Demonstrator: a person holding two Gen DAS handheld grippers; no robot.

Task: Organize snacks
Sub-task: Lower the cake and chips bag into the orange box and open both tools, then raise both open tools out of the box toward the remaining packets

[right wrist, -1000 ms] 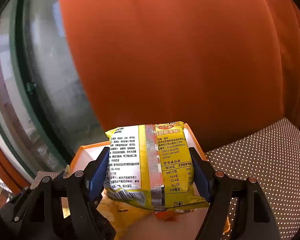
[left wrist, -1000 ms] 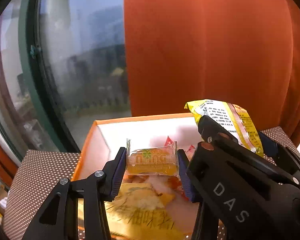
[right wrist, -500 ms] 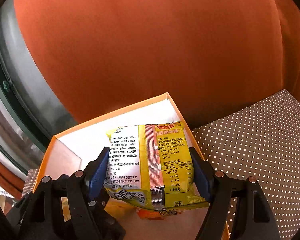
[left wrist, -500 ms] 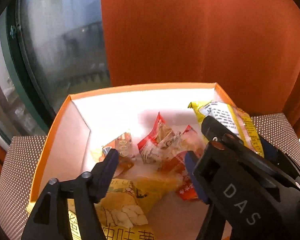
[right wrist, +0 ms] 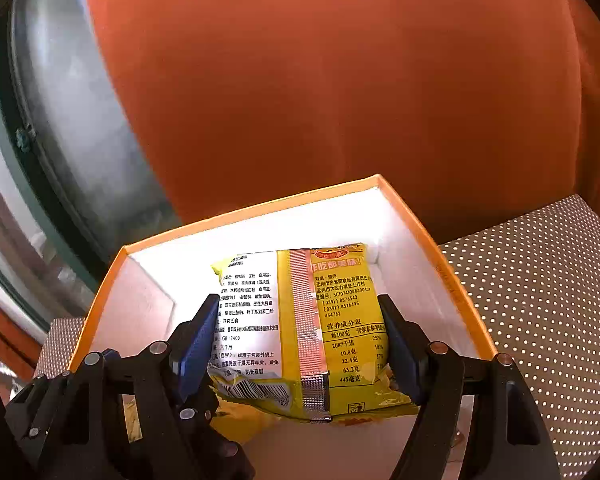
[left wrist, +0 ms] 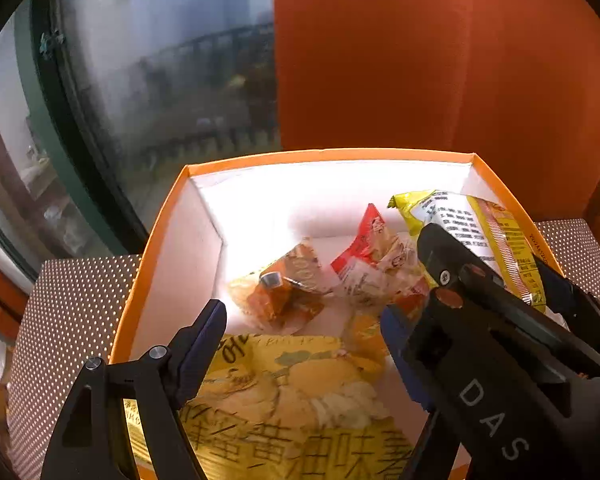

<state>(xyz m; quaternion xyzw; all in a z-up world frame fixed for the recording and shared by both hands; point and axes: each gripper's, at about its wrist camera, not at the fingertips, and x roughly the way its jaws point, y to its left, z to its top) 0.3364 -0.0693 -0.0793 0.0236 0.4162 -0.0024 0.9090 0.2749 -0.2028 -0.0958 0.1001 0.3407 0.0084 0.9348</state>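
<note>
An orange box [left wrist: 328,155] with a white inside holds several snacks: a small orange packet [left wrist: 284,294], a red packet [left wrist: 370,240] and a big yellow bag [left wrist: 296,396]. My left gripper [left wrist: 302,316] hangs over them with its jaws opening and nothing between them. At the right of the left wrist view, the right gripper carries a yellow packet [left wrist: 480,228] over the box's right side. In the right wrist view my right gripper [right wrist: 298,308] is shut on that yellow packet [right wrist: 300,328], printed back facing me, above the box [right wrist: 252,216].
The box stands on a brown white-dotted cloth [right wrist: 540,288], also seen left of the box [left wrist: 68,304]. An orange curtain [right wrist: 340,100] hangs right behind it. A dark-framed window [left wrist: 160,80] is at the back left.
My left gripper has let go of the small orange packet, which now lies in the box, and its jaws have widened. Both grippers have sunk toward the box.
</note>
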